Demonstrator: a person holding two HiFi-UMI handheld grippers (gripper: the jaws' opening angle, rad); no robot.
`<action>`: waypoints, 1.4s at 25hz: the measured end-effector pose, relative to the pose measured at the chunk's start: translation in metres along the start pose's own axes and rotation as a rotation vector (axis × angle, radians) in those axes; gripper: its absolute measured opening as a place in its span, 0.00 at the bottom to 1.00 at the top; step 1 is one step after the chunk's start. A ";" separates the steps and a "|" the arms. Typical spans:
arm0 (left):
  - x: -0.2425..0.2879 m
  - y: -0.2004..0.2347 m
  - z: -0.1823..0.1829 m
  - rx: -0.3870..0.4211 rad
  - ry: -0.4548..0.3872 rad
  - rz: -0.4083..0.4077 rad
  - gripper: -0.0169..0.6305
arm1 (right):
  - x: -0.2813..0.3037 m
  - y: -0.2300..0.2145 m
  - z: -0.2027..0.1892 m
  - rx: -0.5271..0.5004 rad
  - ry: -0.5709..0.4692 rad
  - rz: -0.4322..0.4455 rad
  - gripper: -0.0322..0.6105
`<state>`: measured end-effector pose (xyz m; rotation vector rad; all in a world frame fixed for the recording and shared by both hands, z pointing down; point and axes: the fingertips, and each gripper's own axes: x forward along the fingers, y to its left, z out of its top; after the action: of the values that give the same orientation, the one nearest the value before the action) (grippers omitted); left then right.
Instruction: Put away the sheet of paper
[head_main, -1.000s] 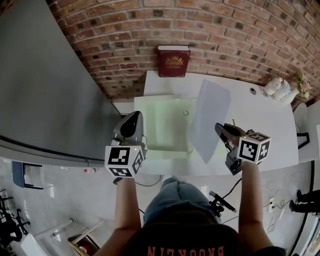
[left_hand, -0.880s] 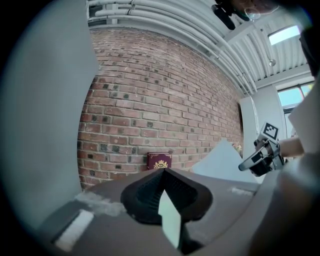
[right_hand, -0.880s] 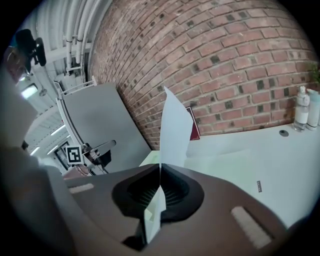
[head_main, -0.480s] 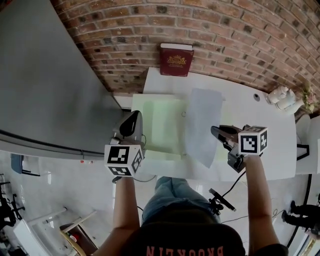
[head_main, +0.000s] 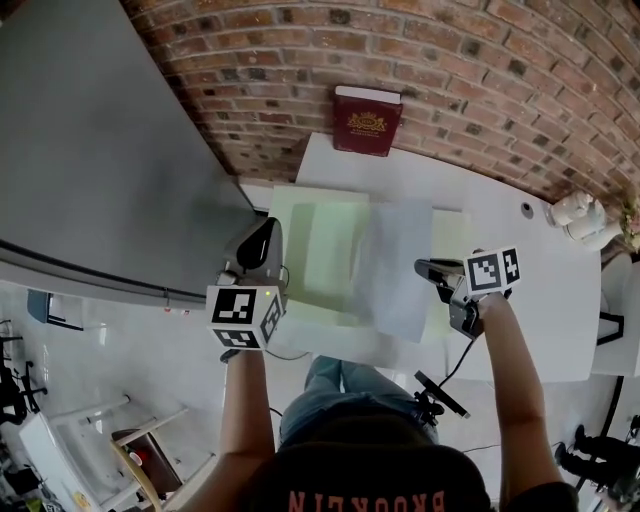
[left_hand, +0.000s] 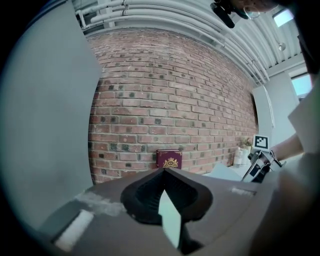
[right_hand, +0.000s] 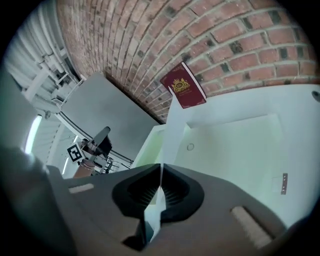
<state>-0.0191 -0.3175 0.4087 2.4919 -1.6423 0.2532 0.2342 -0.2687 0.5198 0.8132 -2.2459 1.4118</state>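
Two grippers, each with jaws pressed together on something thin. The right gripper (head_main: 424, 270) pinches the near right edge of the sheet of paper (head_main: 395, 265). The paper reaches leftward from it over the open pale green folder (head_main: 318, 250) on the white desk (head_main: 530, 290). The left gripper (head_main: 266, 232) pinches the folder's left edge.

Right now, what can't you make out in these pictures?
- Book title: the gold print is too small in every view.
- Folder, right half: in the head view, covered by the paper.
- White things at the table corner: in the head view, too small to name.
- Paper's face: the right gripper view sees it nearly edge-on.
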 end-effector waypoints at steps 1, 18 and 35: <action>0.000 0.001 0.000 0.001 0.003 0.008 0.02 | 0.004 -0.004 -0.001 0.015 0.013 0.007 0.05; -0.002 -0.010 -0.020 -0.003 0.060 0.080 0.02 | 0.045 -0.081 -0.012 0.101 0.096 -0.192 0.05; -0.003 0.011 -0.021 0.010 0.074 0.061 0.02 | 0.079 -0.068 -0.004 0.216 0.047 -0.139 0.06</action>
<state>-0.0317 -0.3149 0.4287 2.4111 -1.6940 0.3578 0.2167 -0.3094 0.6141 0.9734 -1.9841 1.6071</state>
